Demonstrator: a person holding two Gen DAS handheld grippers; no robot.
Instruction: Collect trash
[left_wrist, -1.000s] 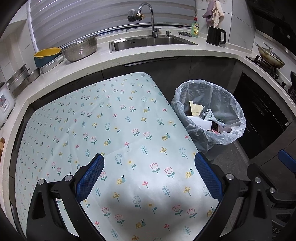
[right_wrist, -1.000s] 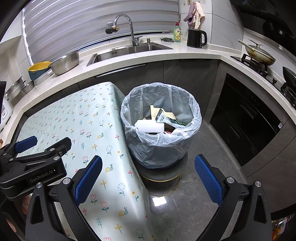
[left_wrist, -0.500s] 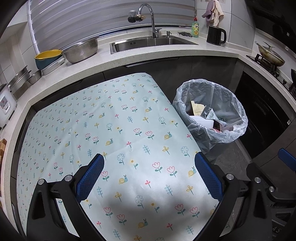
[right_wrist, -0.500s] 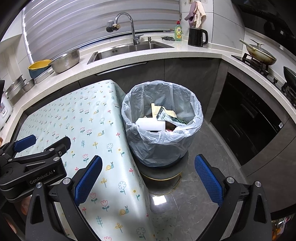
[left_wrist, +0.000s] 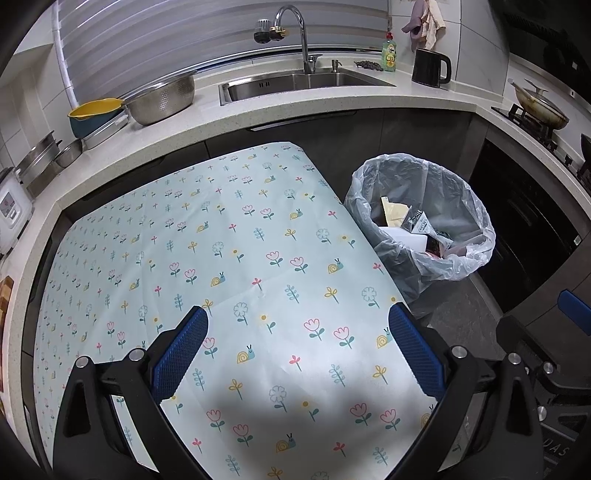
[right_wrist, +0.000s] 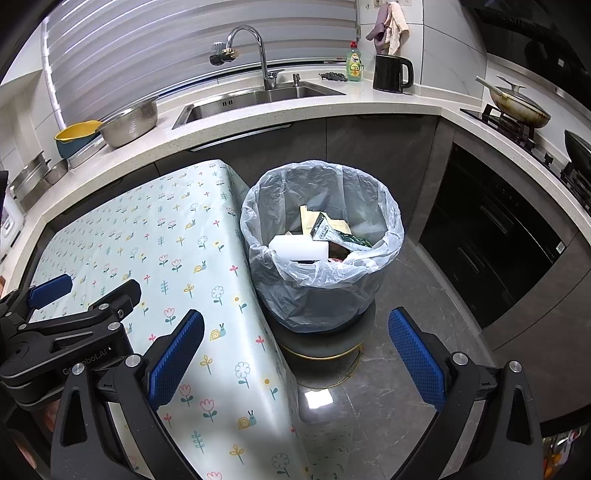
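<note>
A bin lined with a clear plastic bag (left_wrist: 461, 206) (right_wrist: 369, 280) stands on a round stool beside the table. It holds trash: a white box (right_wrist: 299, 249), yellow paper (right_wrist: 308, 219) and a printed packet (right_wrist: 325, 229). My left gripper (left_wrist: 297, 354) is open and empty above the flowered tablecloth (left_wrist: 221, 258). My right gripper (right_wrist: 295, 360) is open and empty, hanging above the table's right edge and the floor, short of the bin. The left gripper also shows at the left of the right wrist view (right_wrist: 74, 314).
A white counter (left_wrist: 332, 99) wraps around the back with a sink (left_wrist: 295, 83), a steel colander (left_wrist: 162, 99), a yellow-and-blue bowl (left_wrist: 94, 114), a black kettle (left_wrist: 430, 68) and a pan on the stove (left_wrist: 539, 107). Dark cabinets (right_wrist: 498, 240) stand right of the bin.
Both grippers have drawn back slightly and stay open. The table and bin look a little farther away. The trash in the bin has not moved.
</note>
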